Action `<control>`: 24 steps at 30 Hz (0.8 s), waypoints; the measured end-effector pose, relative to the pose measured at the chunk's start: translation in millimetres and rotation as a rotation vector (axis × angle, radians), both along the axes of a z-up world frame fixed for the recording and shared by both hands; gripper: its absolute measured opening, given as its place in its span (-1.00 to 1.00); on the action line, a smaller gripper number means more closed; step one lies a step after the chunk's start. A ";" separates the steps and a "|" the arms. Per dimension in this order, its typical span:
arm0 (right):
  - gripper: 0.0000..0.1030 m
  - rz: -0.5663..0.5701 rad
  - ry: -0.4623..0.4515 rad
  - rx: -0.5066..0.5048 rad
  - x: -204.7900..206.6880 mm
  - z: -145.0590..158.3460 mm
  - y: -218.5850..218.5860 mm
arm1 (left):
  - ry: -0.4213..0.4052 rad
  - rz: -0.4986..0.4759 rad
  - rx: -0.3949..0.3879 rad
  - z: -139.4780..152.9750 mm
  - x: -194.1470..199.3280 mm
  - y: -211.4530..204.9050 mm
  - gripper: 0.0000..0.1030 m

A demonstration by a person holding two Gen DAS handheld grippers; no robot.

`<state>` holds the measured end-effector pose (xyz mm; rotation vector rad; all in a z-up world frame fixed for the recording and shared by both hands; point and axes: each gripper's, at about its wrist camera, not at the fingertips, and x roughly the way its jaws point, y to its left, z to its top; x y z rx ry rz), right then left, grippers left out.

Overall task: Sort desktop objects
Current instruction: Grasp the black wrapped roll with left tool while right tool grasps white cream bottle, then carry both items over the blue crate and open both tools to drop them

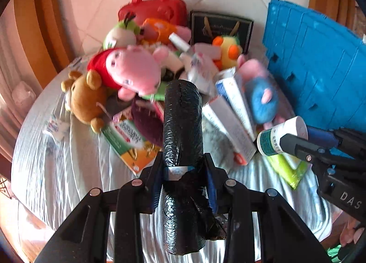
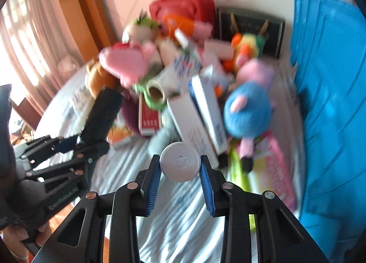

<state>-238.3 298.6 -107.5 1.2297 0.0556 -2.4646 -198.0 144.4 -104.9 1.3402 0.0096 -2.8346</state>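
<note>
- Two grippers are in view, each pinching one thing above a cloth-covered table heaped with toys and boxes.
- At the far left of the heap lies one brown bear plush, with one pink pig plush in a red top just beyond it.
- One green and orange booklet lies near the bear; its print is too blurred to read.
- The left gripper has its jaws pressed onto one black plastic-wrapped roll, which stands up between the blue pads, clear of the cloth.
- One red handbag sits at the far side, with one dark framed plaque to its right; its gold lettering cannot be made out.
- Two long white cartons lean together right of the roll, text unreadable.
- One blue and pink pig plush lies right of them.
- The right gripper pinches one white bottle by its embossed cap; its body has a green label. "DAS" shows on this gripper's body in the left view.
- One blue crate stands at the far right.
</note>
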 end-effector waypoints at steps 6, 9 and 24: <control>-0.36 -0.063 0.171 -0.010 17.5 74.9 16.3 | 0.133 -0.097 0.001 51.8 -5.1 18.7 -0.38; -0.36 -0.104 0.246 -0.005 26.3 107.9 29.6 | 0.204 -0.148 0.003 82.9 -5.4 36.0 -0.38; -0.36 -0.445 0.476 0.055 71.5 229.4 172.2 | 0.379 -0.458 0.024 207.1 -6.5 187.8 -0.38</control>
